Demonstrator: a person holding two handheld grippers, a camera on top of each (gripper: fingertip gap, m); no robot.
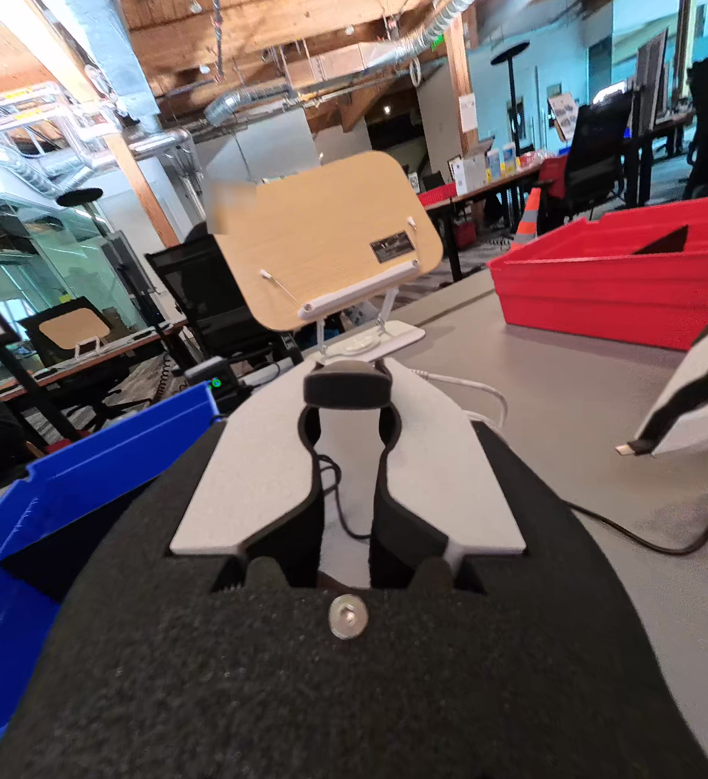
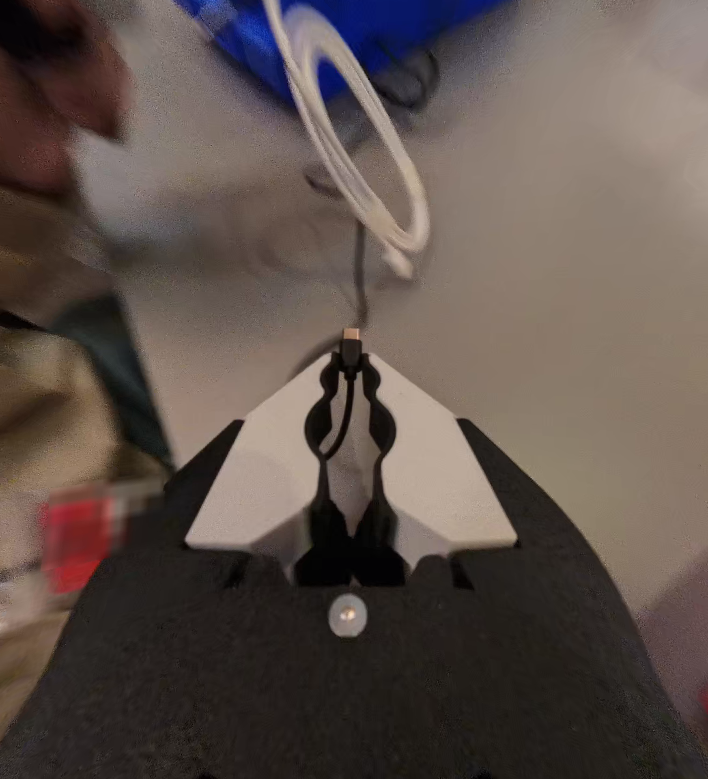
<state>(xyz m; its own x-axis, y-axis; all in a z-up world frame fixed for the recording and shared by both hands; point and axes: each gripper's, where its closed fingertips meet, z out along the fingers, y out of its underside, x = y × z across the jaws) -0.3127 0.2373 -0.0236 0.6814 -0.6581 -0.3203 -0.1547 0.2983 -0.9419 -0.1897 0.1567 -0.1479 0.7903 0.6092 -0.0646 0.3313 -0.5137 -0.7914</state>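
- Left gripper (image 1: 345,390), centre of the left wrist view: fingertips pinch a small dark rounded block (image 1: 347,387), some black device, kind unclear. A thin black cable (image 1: 335,497) runs back from it between the fingers.
- Right gripper (image 2: 351,358), centre of the right wrist view: tips pressed together on a black cable plug (image 2: 351,347), its metal end poking out past the tips, pointing to the top of the frame. The same gripper shows at the right edge of the left wrist view, plug end forward.
- Judging by this: both items are gripped and lifted above the grey tabletop (image 1: 575,400); plug and block are well apart, not joined. Whether they belong together cannot be told.
- White cable (image 2: 369,168), looped, lies on the tabletop in the upper centre of the right wrist view, next to a blue bin (image 2: 343,25) at the top edge.
- Blue bin also at lower left of the left wrist view; red bin (image 1: 617,291) at upper right; wooden stand (image 1: 327,240) on a white base beyond the left gripper, upper centre.
- Hard to read: the left side of the right wrist view is heavily motion-blurred, with brown, tan and red smears that cannot be identified.
- Any socket on the dark block is hidden.
- Blue bin's contents are cut off; the red bin's inside is mostly out of sight.
- The black cable's far end is lost behind the gripper body.
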